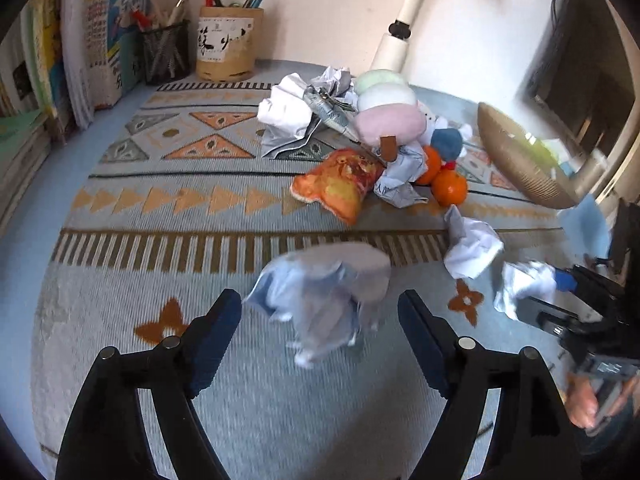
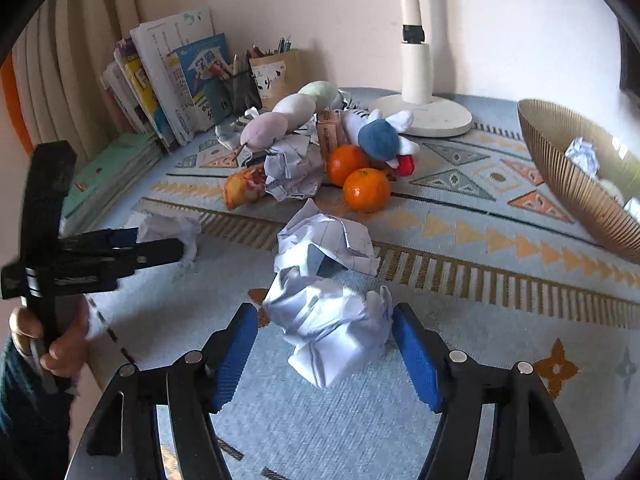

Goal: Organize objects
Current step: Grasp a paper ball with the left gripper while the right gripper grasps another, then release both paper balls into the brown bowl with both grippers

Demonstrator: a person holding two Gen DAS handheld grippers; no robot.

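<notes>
Both jaws released: left gripper [image 1: 320, 332] and right gripper [image 2: 324, 344] each straddle one crumpled paper ball [image 1: 320, 300] [image 2: 332, 320]; two oranges [image 2: 366, 190] beyond.

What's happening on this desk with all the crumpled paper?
A person is tidying it with two hand-held tools. The left gripper is open around one crumpled paper ball, and the right gripper is open around another paper wad. A bowl on the right already holds one paper ball.

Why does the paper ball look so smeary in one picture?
Left wrist view: the paper ball between the fingers is motion-blurred, and the mat bends from the fisheye lens. Right wrist view: its crumpled paper is sharper, creases showing; the bowl curves at the edge.
</notes>
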